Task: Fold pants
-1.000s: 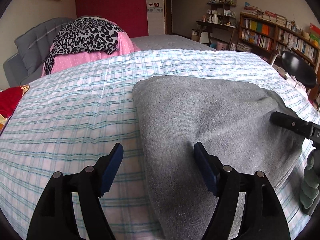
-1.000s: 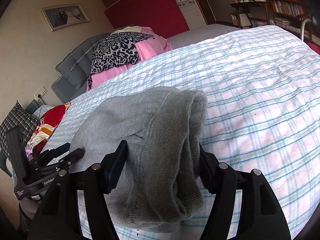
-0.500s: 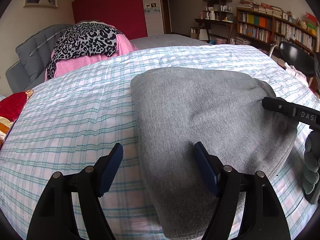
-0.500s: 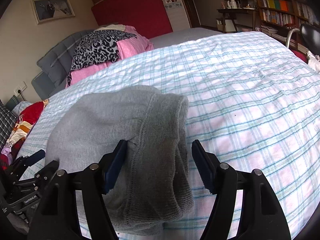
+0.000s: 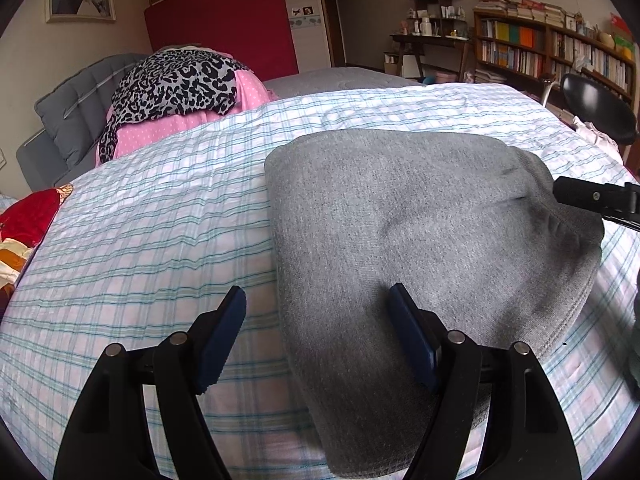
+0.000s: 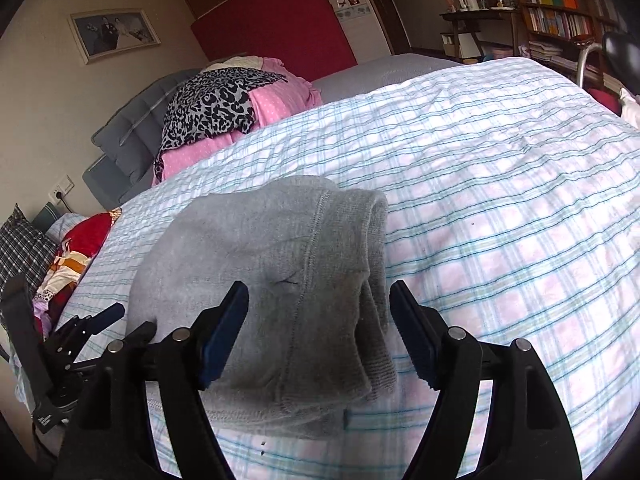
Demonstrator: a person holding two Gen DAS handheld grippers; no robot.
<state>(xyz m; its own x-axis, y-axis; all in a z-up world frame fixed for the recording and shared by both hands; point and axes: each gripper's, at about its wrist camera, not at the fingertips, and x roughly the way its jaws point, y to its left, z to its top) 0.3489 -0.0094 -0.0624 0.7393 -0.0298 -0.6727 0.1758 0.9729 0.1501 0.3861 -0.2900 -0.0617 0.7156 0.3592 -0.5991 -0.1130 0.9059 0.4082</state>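
Observation:
Grey pants [image 5: 400, 208] lie folded into a thick bundle on the checked bedsheet [image 5: 160, 240]. My left gripper [image 5: 316, 320] is open and straddles the bundle's left edge, one finger over the cloth and one over the sheet. In the right wrist view the bundle's waistband end [image 6: 280, 240] lies between the jaws of my right gripper [image 6: 316, 316]. Those jaws are opening, and the right pad stands clear of the cloth. The right gripper's finger [image 5: 592, 196] shows at the bundle's right side. The left gripper [image 6: 92, 328] shows low on the left.
A pink and leopard-print clothes pile [image 5: 180, 80] sits at the bed's far left by a grey headboard [image 5: 68, 108]. Red cloth [image 5: 28, 216] lies at the left edge. A black chair [image 5: 596, 108] and bookshelves [image 5: 540, 48] stand right of the bed.
The right gripper's jaws have widened off the grey bundle, whose end has settled onto the bed. The left gripper has barely moved.

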